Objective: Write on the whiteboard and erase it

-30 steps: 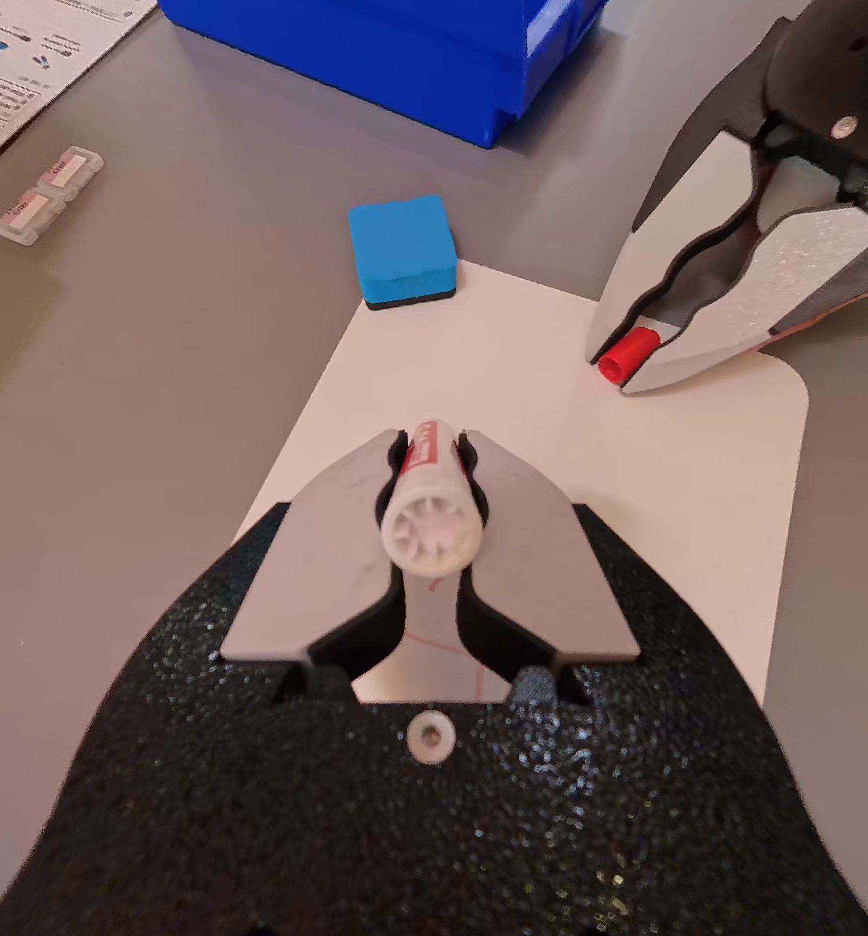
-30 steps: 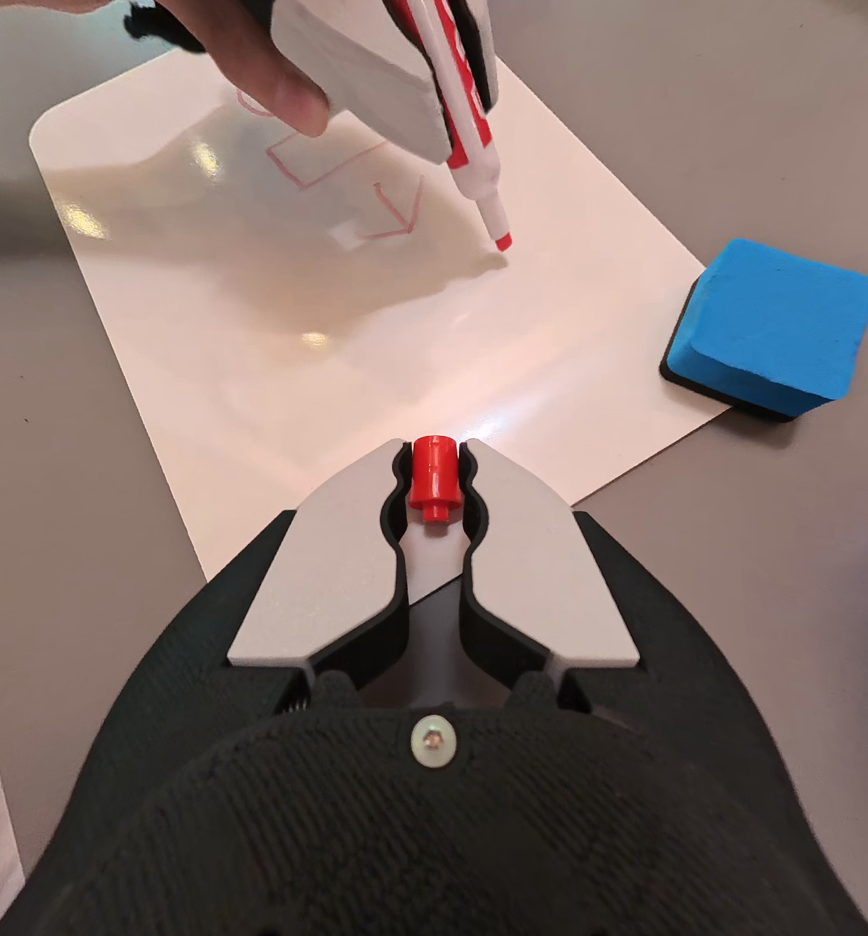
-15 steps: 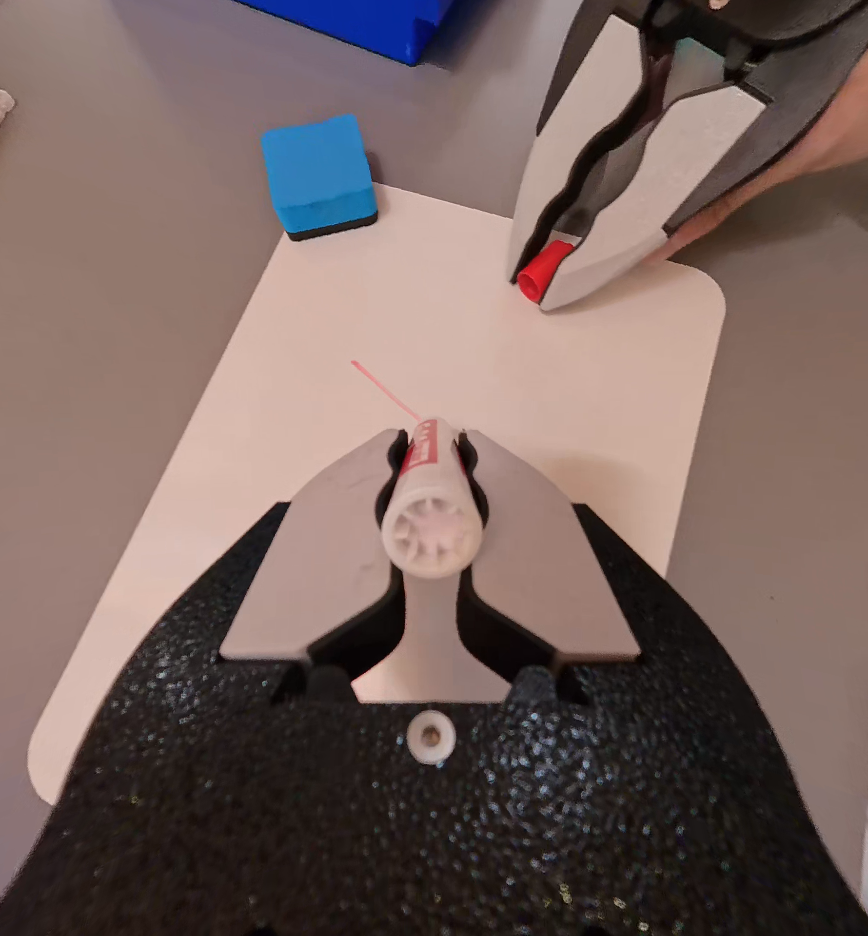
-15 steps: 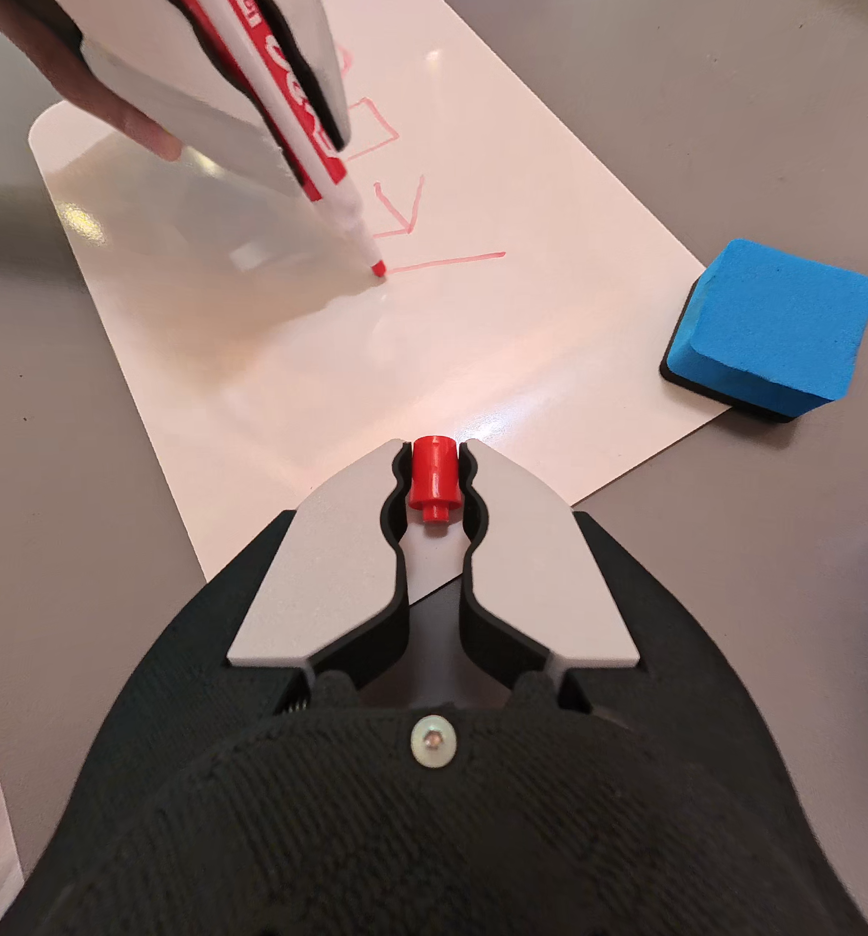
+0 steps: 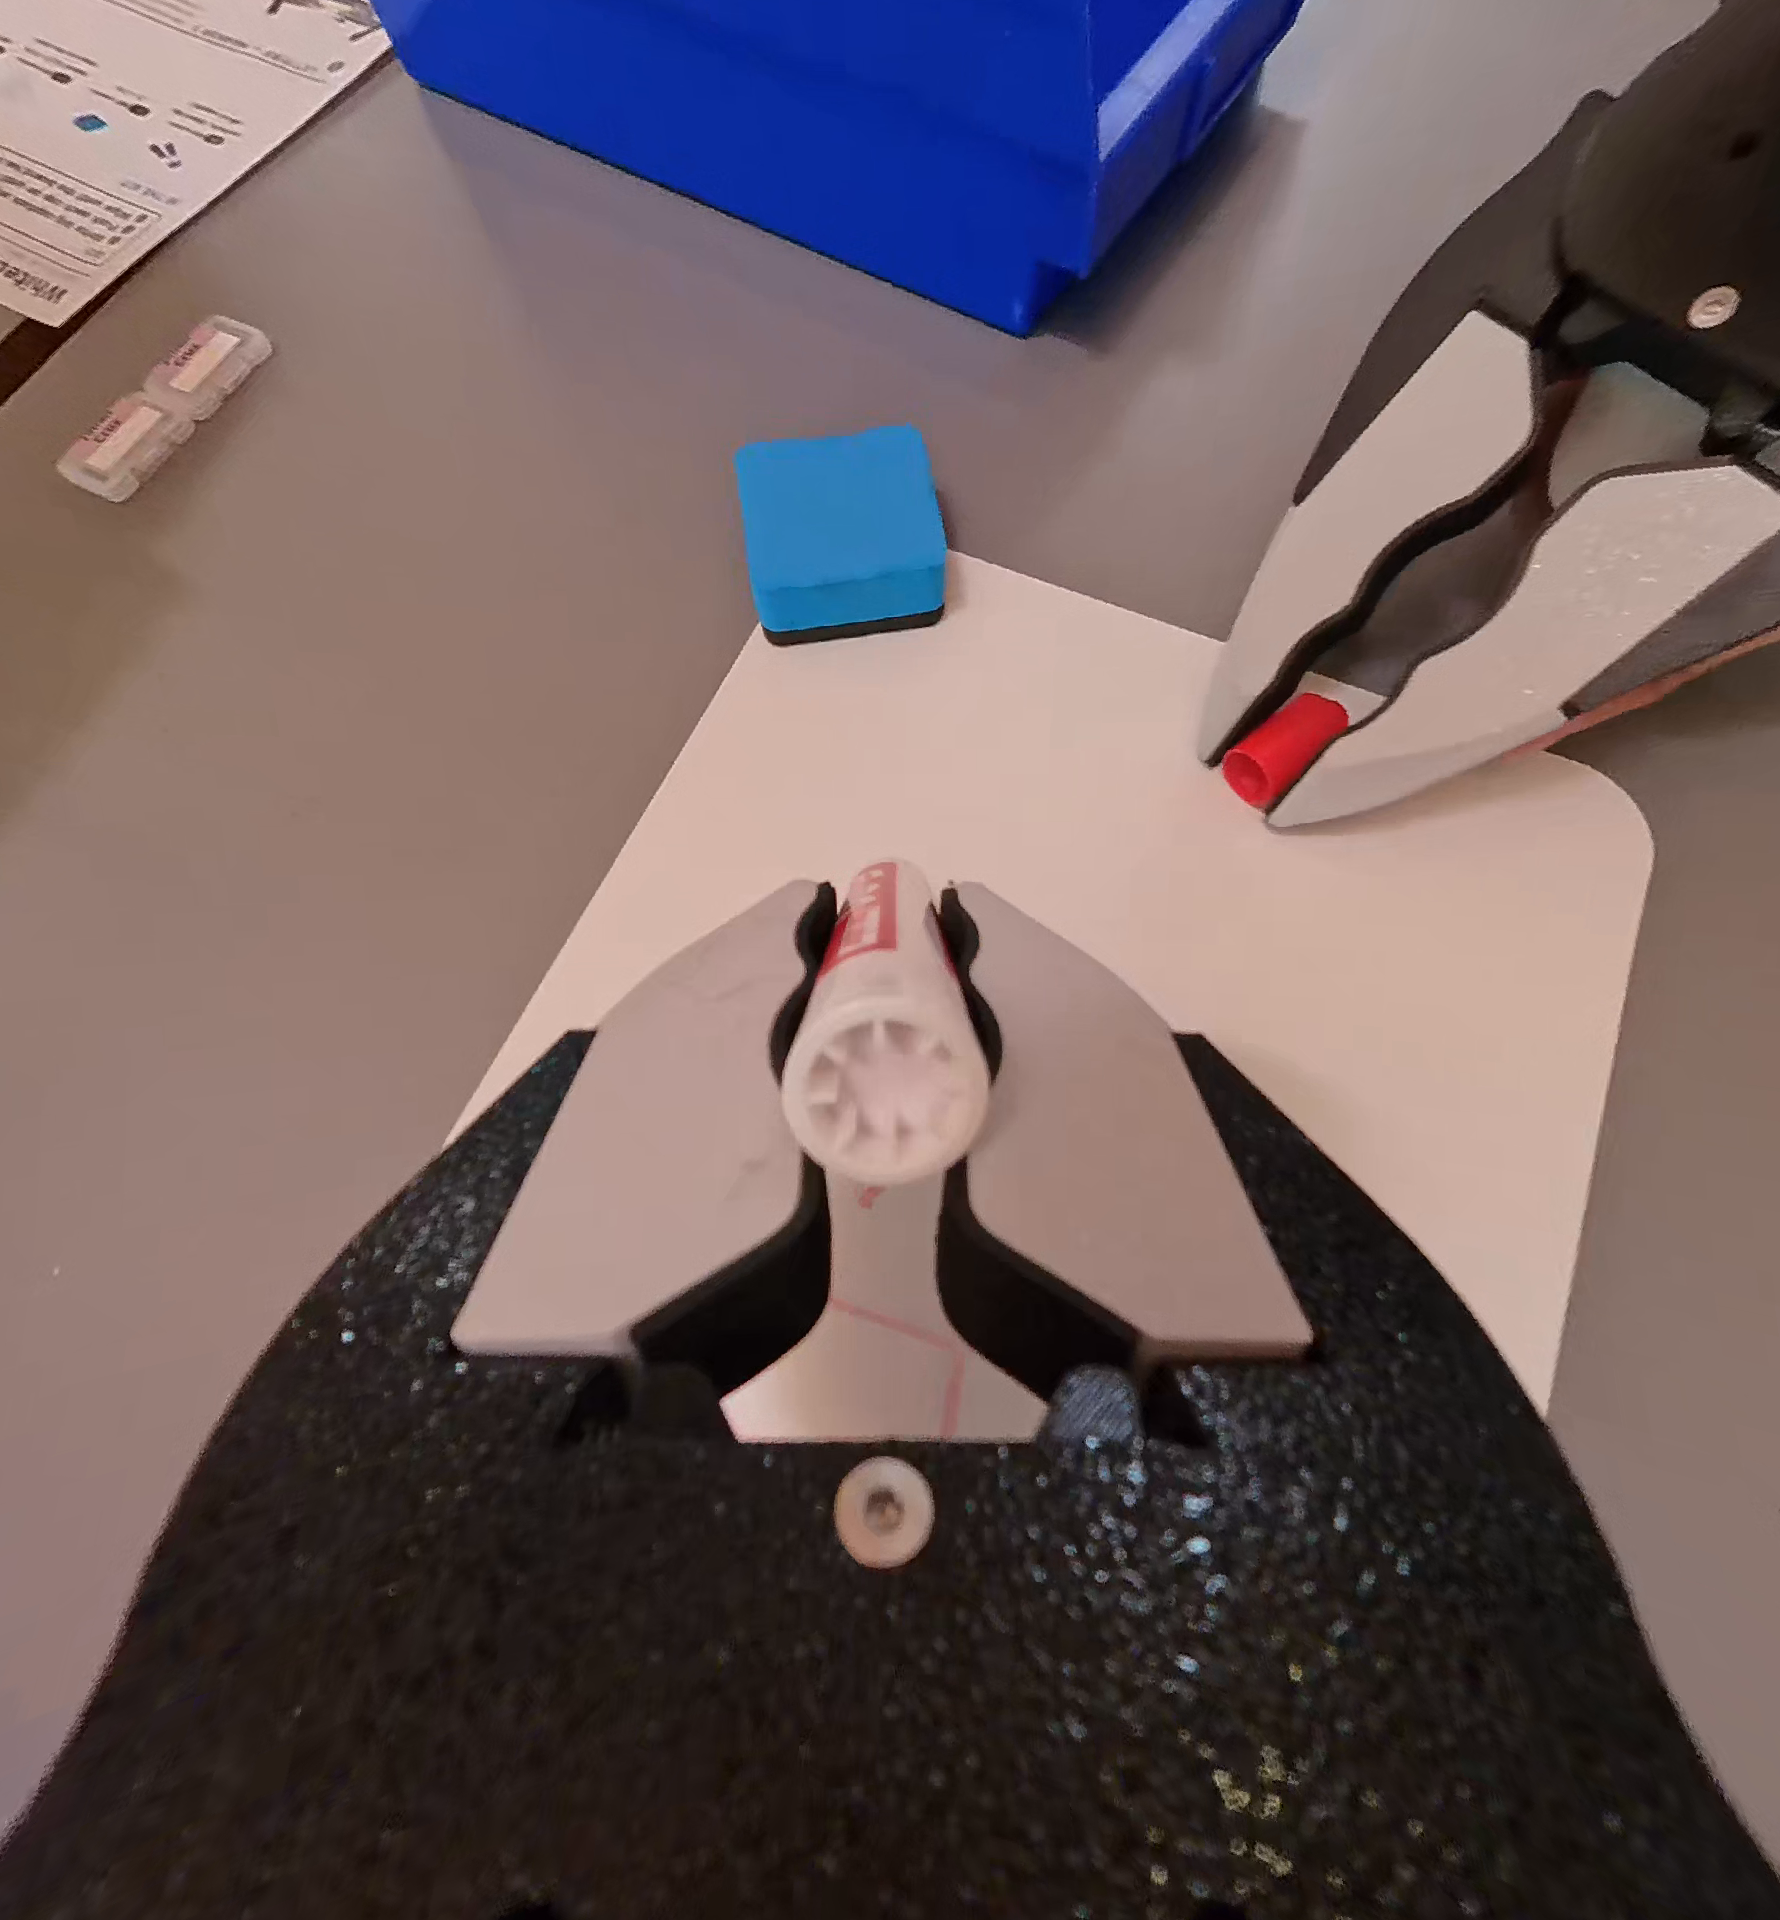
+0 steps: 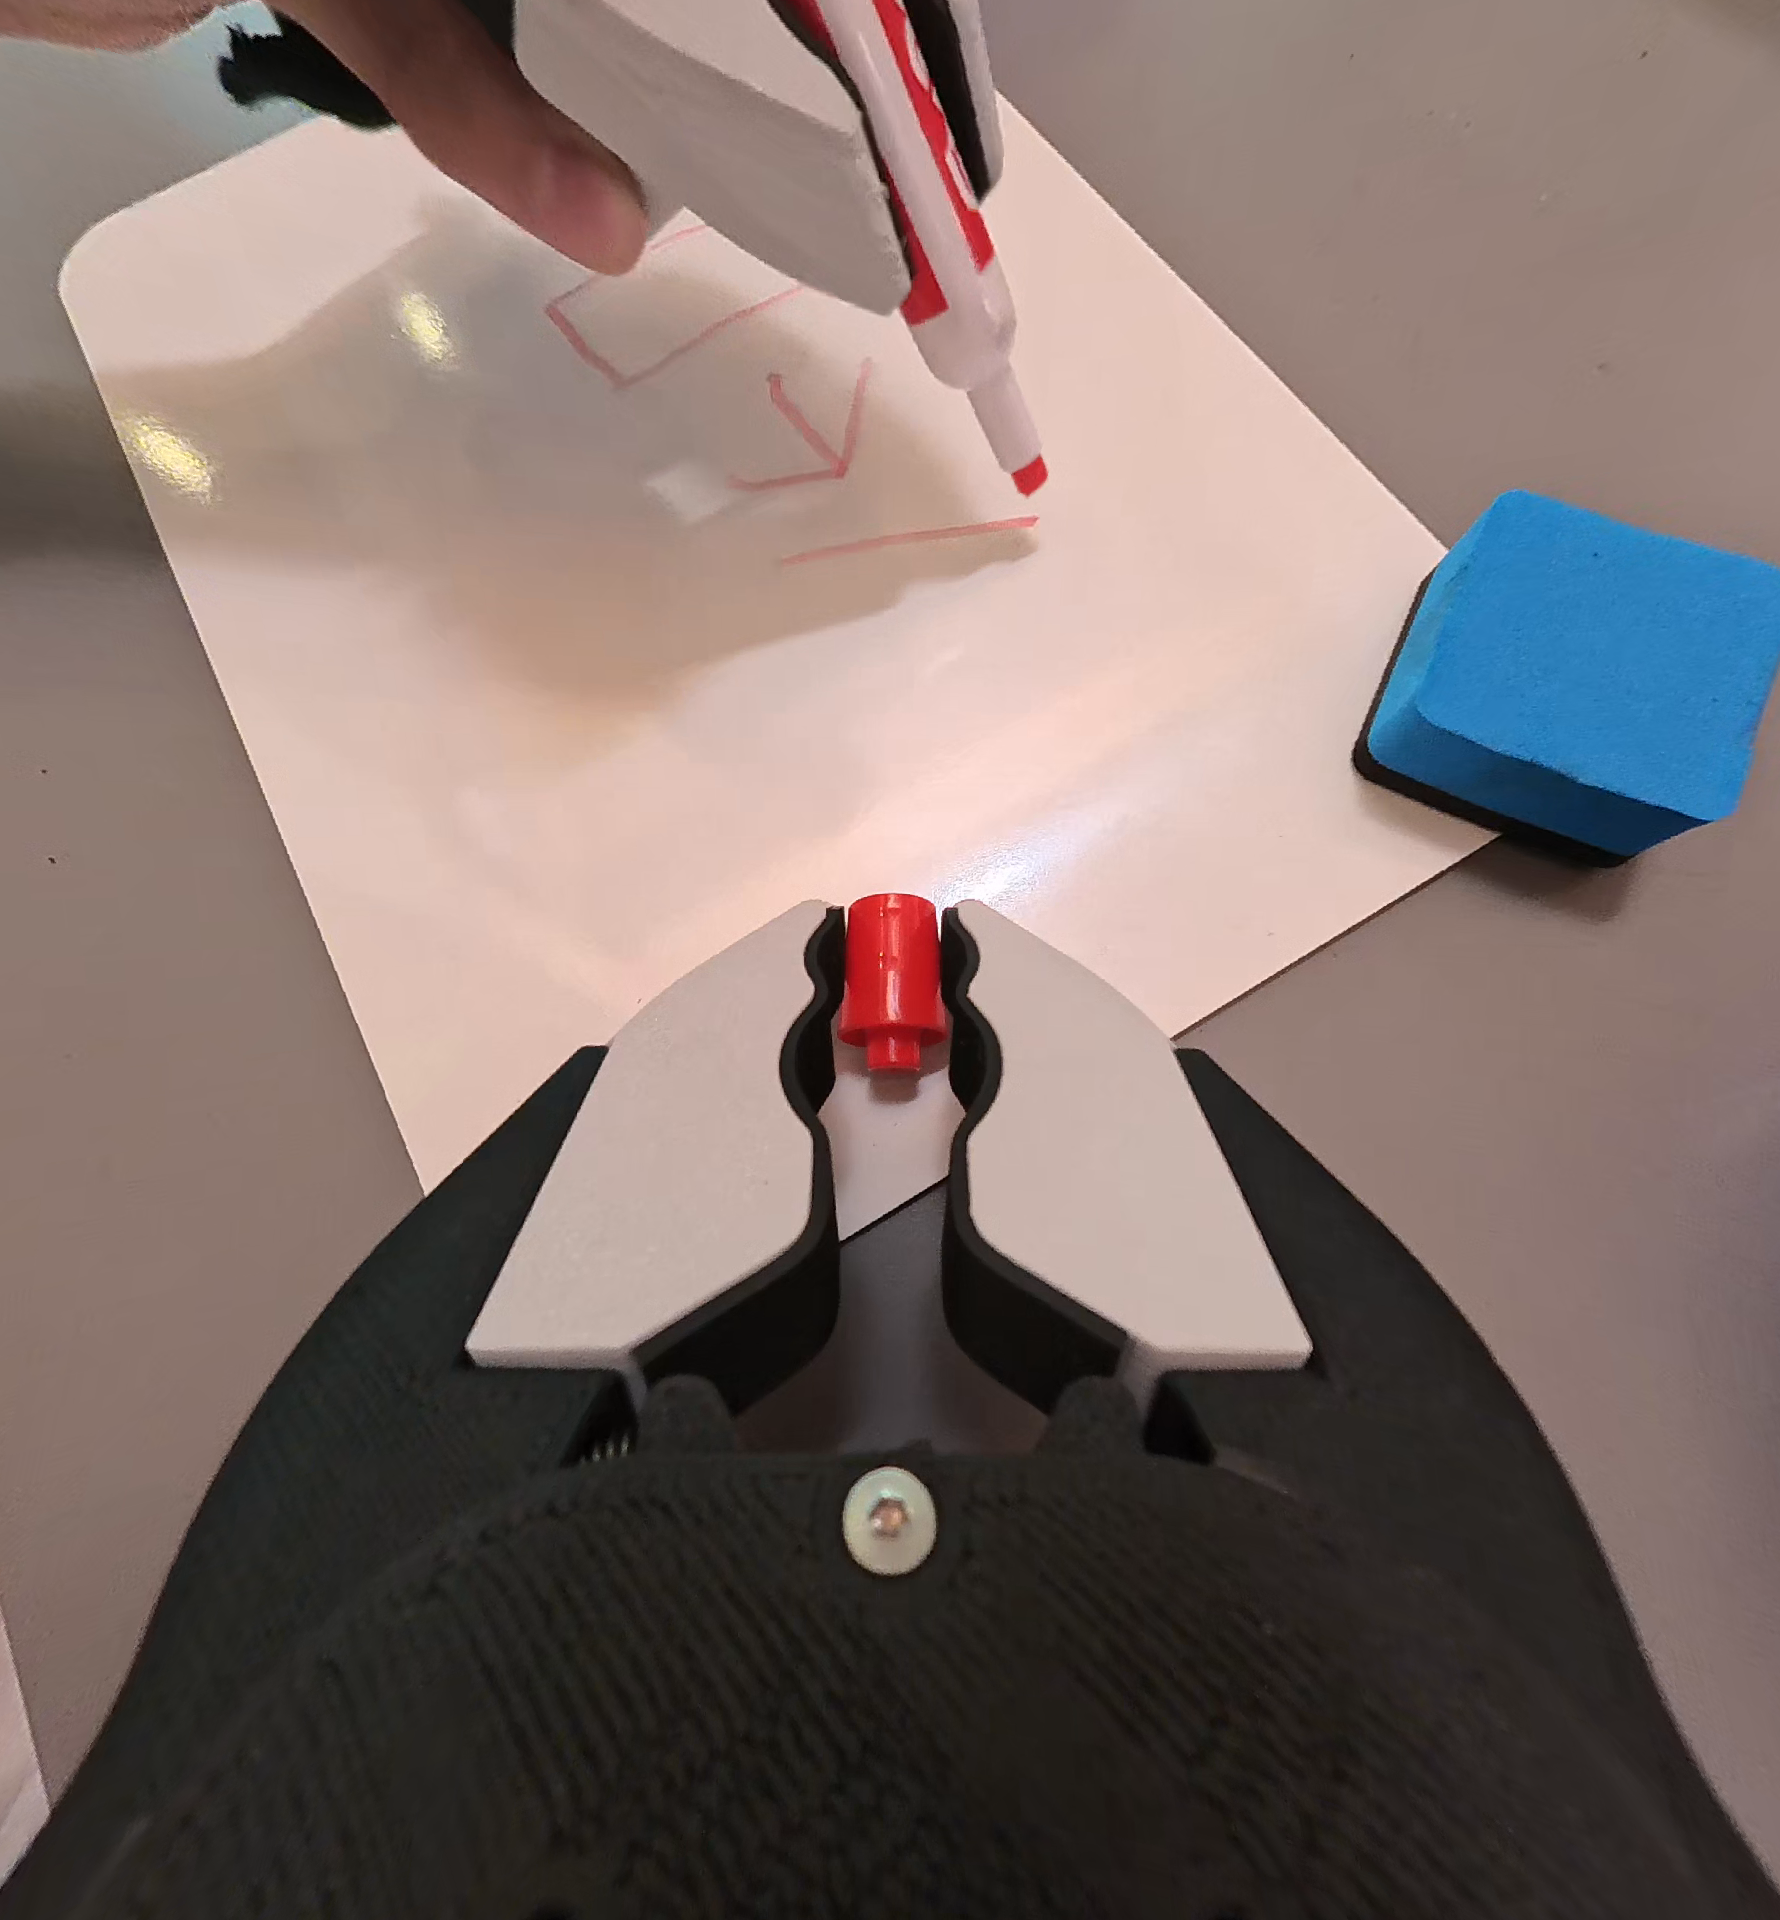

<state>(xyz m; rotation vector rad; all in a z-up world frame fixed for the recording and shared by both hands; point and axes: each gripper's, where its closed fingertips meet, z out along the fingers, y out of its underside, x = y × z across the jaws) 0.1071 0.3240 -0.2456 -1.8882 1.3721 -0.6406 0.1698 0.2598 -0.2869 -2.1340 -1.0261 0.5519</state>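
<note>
Pinching the marker (image 5: 884, 1023) in your left gripper (image 5: 884, 896), you hold its red tip just above the whiteboard (image 6: 657, 748), near a drawn red line (image 6: 907, 540). Your right gripper (image 6: 891, 914) clamps the red cap (image 6: 888, 982) over the board's edge. Beside the board's corner sits the blue eraser (image 6: 1582, 675).

Right hand-held gripper (image 6: 891, 935) clamped on a red marker cap (image 6: 888, 977), low over the near edge of the whiteboard (image 6: 574, 748). Farther off, left hand-held gripper (image 6: 927, 223) gripping a red marker (image 6: 959, 312), tip raised just above a fresh red line (image 6: 907, 540). Beyond: red arrow (image 6: 813, 436), square outline (image 6: 657, 322). Blue eraser (image 6: 1582, 675) on grey counter (image 6: 1488, 1143), touching the board's right corner.
</note>
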